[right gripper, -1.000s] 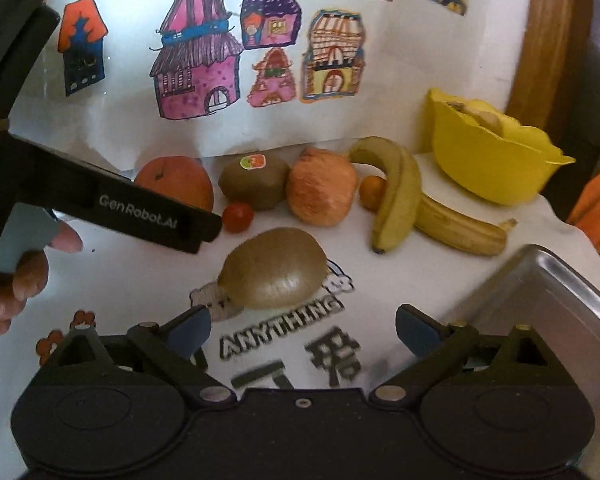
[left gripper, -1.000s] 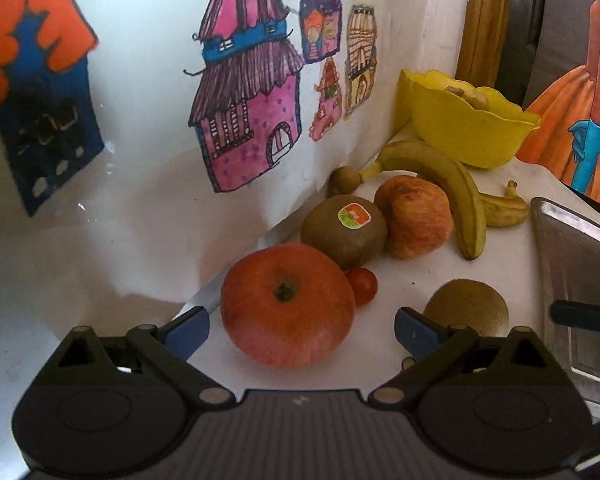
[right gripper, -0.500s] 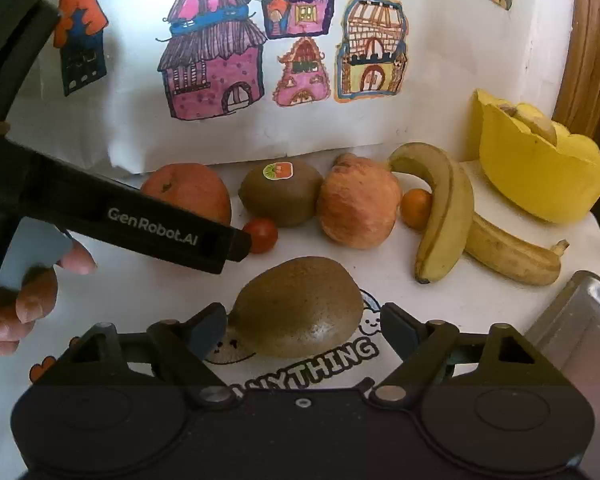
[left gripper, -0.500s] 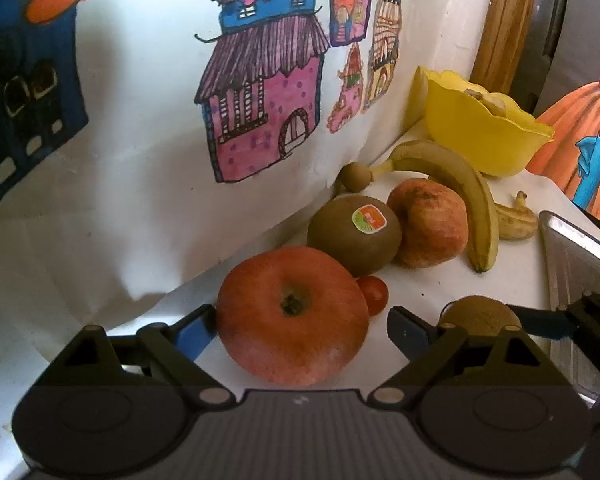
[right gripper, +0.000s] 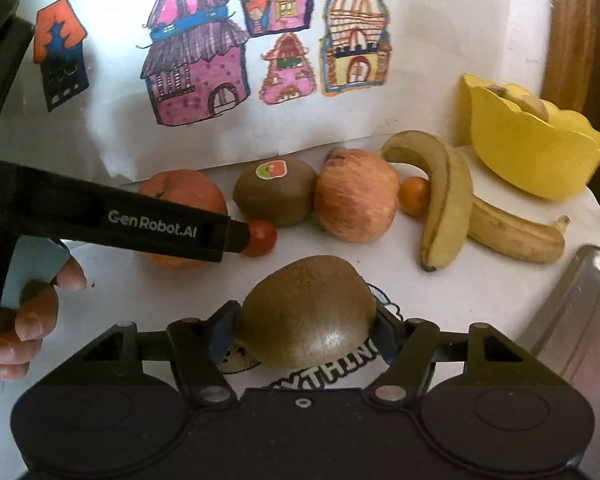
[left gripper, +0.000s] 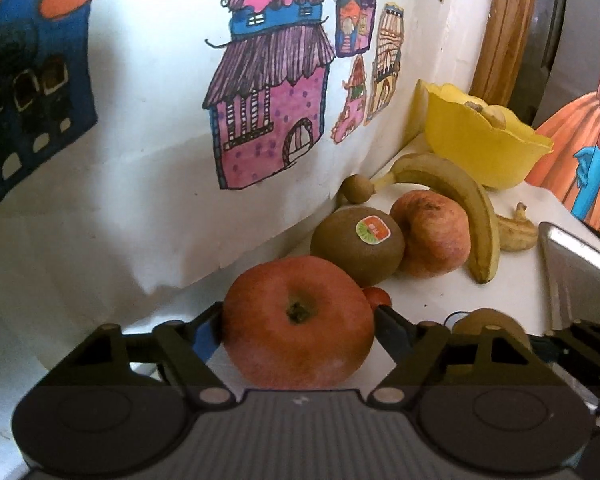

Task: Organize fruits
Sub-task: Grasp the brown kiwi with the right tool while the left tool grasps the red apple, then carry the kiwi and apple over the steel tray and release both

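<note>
Two fruits, apple (left gripper: 298, 322) and kiwi (right gripper: 306, 318), between closing tongs

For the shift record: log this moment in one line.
left claw: closing, pads at apple | right claw: closing, pads at kiwi | both fruits on table | tray: nothing seen inside

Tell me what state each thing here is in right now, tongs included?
Left tongs: just been closing, pads against the apple.
Right tongs: just been closing, pads against the plain kiwi.
Apple: on the table, stem up.
Plain kiwi: lying on the table.
Stickered kiwi: untouched, by the wall.
Yellow bowl: upright, something inside.
Metal tray: its visible part bare.
</note>
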Tool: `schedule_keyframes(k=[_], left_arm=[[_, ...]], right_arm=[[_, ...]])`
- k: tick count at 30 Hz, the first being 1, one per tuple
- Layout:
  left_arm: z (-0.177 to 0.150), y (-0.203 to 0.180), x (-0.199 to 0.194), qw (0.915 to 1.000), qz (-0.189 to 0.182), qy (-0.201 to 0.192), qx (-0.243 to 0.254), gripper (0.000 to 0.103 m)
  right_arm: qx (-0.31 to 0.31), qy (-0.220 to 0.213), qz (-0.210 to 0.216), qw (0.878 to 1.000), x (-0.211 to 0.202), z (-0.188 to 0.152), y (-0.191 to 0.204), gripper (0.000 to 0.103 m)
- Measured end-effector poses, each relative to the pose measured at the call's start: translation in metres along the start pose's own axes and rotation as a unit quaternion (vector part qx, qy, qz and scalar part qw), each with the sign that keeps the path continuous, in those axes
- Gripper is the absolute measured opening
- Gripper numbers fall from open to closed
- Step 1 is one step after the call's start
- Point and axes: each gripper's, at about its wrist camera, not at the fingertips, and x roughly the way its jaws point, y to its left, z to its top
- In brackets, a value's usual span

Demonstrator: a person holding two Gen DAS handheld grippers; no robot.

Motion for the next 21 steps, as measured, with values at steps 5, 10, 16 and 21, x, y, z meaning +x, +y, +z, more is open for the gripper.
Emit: schedule_keyframes(k=[5, 10, 16, 21], left_arm=[[0.001, -0.003, 0.001, 0.9999, 0.008, -0.001, 0.006, 0.077], [0.0, -0.002, -0.001, 0.9999, 0.007, 0.001, 0.009, 0.077], [-0.012, -0.01, -0.012, 0.9999, -0.005, 0.004, 0.008, 0.077], [-0.02, -0.031, -0.017, 0.9997, -0.014, 0.008, 0.019, 0.077]], right_arm=[[0.024, -0.008, -0.013, 1.0, -0.006, -0.005, 0.001, 0.069], [0.043, -0.015, -0.016, 0.999, -0.018, -0.01, 0.001, 0.069], [0.069, -0.032, -0.019, 0.997, -0.042, -0.021, -0.004, 0.068], [0.091, -0.042, -0.035, 0.994, -0.067, -0.032, -0.017, 0.068]])
